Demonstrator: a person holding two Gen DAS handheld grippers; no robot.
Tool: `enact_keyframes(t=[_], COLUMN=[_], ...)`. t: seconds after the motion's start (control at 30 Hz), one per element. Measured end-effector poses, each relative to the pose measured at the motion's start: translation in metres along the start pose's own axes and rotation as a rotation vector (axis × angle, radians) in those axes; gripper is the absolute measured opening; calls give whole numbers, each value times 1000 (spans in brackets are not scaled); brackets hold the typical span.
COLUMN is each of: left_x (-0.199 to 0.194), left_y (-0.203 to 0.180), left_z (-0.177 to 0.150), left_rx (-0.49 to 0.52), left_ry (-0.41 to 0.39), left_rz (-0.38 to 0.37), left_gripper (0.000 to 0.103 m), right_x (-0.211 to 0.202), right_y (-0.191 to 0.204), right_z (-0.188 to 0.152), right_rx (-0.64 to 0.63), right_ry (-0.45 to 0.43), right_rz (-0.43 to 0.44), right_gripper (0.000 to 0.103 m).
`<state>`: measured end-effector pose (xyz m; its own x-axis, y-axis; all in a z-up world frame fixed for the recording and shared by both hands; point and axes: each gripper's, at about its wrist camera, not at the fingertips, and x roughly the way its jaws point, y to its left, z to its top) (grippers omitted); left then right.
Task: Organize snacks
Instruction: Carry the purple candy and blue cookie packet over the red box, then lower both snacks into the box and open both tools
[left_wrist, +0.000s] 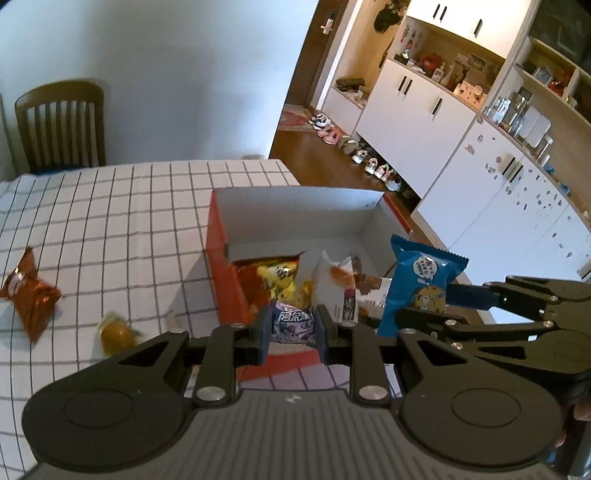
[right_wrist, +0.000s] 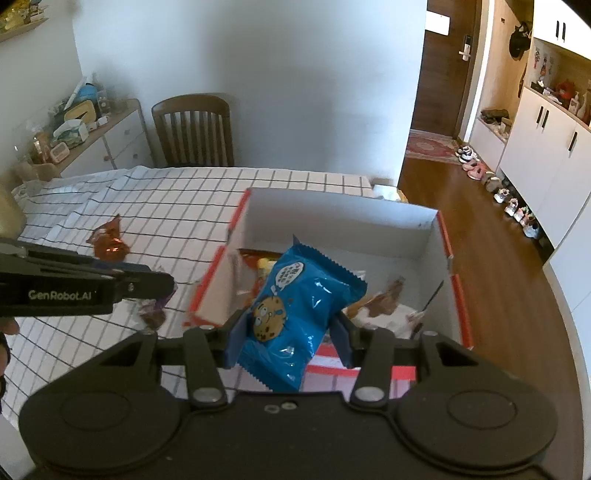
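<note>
A red cardboard box with white inner walls stands on the checked tablecloth and holds several snack packets. My left gripper is shut on a small purple candy packet at the box's near edge. My right gripper is shut on a blue cookie packet, held just above the box's near edge; that packet also shows in the left wrist view. An orange snack packet and a yellow wrapped sweet lie on the cloth left of the box.
The table has a white cloth with a black grid. A wooden chair stands behind it against the wall. A cluttered white dresser is at the far left. White cabinets and shoes line the right side.
</note>
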<state>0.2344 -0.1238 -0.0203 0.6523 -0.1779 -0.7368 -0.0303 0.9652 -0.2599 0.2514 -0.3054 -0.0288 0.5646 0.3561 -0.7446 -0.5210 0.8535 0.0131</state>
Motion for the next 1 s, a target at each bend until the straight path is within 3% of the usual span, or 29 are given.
enact_keyframes(t=[0.4, 1.0], left_x=[61, 142], left_y=[-26, -40], left_z=[30, 16], left_rx=[17, 45], left_ry=[50, 215], left_rz=[57, 141], left_gripper=[24, 24], right_x=[43, 129], right_y=[-57, -90], right_z=[26, 36], right_rx=[-49, -85], right_ry=[11, 141], right_rz=[-48, -41], right_gripper=[48, 48])
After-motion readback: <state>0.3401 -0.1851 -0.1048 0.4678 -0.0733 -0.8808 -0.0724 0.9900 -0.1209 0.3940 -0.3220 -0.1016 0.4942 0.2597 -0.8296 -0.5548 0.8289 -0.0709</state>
